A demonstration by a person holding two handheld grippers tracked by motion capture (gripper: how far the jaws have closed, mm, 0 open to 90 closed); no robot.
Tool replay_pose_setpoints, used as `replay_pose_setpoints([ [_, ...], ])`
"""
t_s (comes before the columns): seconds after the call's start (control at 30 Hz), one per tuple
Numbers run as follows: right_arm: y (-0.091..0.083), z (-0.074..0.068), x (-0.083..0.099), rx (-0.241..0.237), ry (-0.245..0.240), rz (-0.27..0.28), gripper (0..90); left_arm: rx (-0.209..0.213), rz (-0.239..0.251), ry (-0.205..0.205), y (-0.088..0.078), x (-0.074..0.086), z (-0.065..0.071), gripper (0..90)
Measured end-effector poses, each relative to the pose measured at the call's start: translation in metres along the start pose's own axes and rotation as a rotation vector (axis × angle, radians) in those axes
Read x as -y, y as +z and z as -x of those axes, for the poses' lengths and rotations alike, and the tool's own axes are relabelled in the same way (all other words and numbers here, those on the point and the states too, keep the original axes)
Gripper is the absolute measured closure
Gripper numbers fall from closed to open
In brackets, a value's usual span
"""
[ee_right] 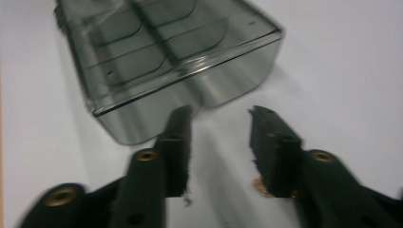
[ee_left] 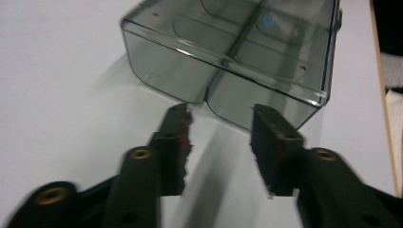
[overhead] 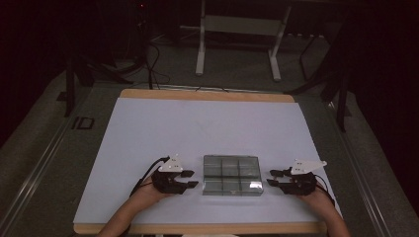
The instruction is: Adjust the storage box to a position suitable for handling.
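A smoky clear plastic box (overhead: 232, 175) with several compartments and a shut lid lies near the front of the white table top (overhead: 197, 123). My left gripper (overhead: 192, 178) is just left of the box, pointing at its short side, jaws apart and empty. In the left gripper view the box (ee_left: 237, 52) lies just beyond the gripper (ee_left: 221, 111), untouched. My right gripper (overhead: 271, 177) is just right of the box, also pointing at it. The right gripper view has the box (ee_right: 161, 52) ahead and to the left of the gripper (ee_right: 221, 111), whose jaws are apart with nothing between them.
The table's wooden front edge (overhead: 197, 228) runs close behind both hands. A white metal frame (overhead: 200, 49) and cables (overhead: 153, 59) stand on the dark floor beyond the far edge. Bare white surface stretches behind the box.
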State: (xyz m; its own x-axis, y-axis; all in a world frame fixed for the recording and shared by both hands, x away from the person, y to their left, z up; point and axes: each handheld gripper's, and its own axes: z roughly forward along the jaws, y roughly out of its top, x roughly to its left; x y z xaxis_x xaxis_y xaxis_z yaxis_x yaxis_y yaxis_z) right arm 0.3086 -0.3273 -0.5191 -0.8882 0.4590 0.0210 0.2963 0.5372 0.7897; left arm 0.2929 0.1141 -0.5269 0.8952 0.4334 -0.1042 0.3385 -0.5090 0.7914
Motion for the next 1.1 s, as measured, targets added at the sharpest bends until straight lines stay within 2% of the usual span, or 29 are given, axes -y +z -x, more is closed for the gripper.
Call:
replay_pose_setpoints([
  [0.1,0.003,-0.002,0.0,-0.017,-0.012,-0.012,68.8,0.008,-0.031,0.016,0.004,-0.001,0.001,64.0],
  [0.17,0.006,-0.006,0.001,-0.047,-0.026,-0.028,75.5,0.021,-0.044,0.029,0.008,-0.002,0.003,73.3],
  [0.33,0.009,-0.007,0.002,-0.073,-0.035,-0.046,79.9,0.03,-0.056,0.047,0.012,-0.003,0.005,79.4],
  [0.37,0.009,-0.008,0.002,-0.079,-0.039,-0.049,84.5,0.039,-0.061,0.048,0.013,-0.004,0.006,83.4],
  [0.47,0.01,-0.01,0.001,-0.092,-0.047,-0.053,89.7,0.04,-0.063,0.068,0.015,-0.006,0.008,87.2],
  [0.7,0.013,-0.013,0.0,-0.113,-0.064,-0.06,90.0,0.032,-0.061,0.081,0.016,-0.008,0.01,90.0],
  [1.1,0.012,-0.015,-0.006,-0.113,-0.078,-0.052,90.0,0.033,-0.06,0.085,0.012,-0.012,0.012,90.0],
])
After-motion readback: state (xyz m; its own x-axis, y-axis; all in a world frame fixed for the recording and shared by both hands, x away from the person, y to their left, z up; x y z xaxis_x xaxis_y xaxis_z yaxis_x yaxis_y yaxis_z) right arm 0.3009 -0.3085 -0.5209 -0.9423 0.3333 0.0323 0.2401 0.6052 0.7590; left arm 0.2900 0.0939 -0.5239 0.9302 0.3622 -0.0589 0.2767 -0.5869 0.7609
